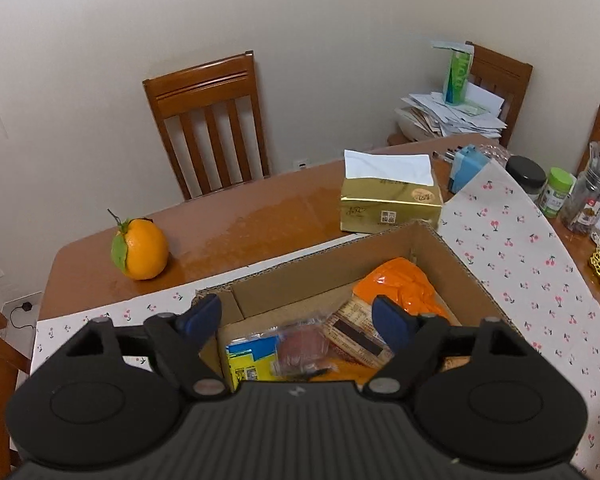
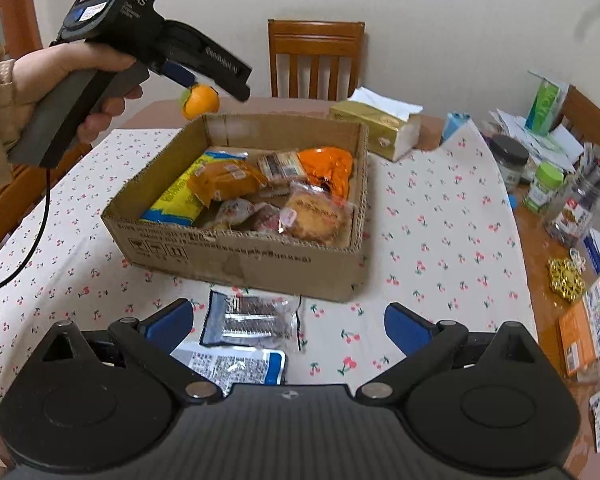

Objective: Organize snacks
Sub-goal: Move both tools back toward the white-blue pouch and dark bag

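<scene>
Right wrist view: right gripper (image 2: 288,322) fingers spread, empty, above dark snack packet (image 2: 252,320) on table (image 2: 440,240) w/ cardboard box (image 2: 236,264) beyond. Left gripper (image 1: 296,316) also open over box. Risk: packet's slippery, could slide.

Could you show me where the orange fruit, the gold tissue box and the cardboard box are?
orange fruit (image 1: 144,250), left wrist view, front skin.
gold tissue box (image 1: 390,208), left wrist view, front face.
cardboard box (image 2: 236,258), right wrist view, near wall.

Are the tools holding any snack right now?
No. The left tool is open and empty above the cardboard box. The right tool is open over a dark snack packet, not gripping it.
</scene>
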The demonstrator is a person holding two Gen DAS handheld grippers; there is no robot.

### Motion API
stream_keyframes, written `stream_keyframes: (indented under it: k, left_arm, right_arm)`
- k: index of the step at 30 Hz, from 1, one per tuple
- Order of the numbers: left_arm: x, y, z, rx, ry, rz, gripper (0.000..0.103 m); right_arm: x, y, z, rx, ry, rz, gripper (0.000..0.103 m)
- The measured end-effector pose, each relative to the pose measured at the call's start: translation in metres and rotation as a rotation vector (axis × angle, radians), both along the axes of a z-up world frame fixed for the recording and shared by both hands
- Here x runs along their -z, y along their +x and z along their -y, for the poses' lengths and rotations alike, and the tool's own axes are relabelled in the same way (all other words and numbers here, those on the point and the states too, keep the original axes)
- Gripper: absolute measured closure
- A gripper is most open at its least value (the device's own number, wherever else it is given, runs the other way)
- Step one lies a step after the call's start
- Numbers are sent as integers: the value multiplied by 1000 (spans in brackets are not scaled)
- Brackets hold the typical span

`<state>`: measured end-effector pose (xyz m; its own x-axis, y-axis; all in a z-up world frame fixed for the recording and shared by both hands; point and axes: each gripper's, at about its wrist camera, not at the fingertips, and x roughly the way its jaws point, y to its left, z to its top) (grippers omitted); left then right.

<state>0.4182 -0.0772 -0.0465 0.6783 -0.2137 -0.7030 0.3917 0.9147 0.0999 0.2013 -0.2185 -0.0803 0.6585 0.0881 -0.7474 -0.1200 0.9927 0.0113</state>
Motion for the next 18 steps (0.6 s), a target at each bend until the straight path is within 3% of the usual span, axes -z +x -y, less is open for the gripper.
stream_keyframes:
  k: [11, 18]
  left_arm:
    - [-10, -46, -30, -15, -8, 26, 15]
    - [-7, -93, -61, -81, -49, 44, 10]
  right_arm:
    - [17, 2, 2, -1, 17, -43, 0]
    - [37, 0, -3, -23, 51, -90, 0]
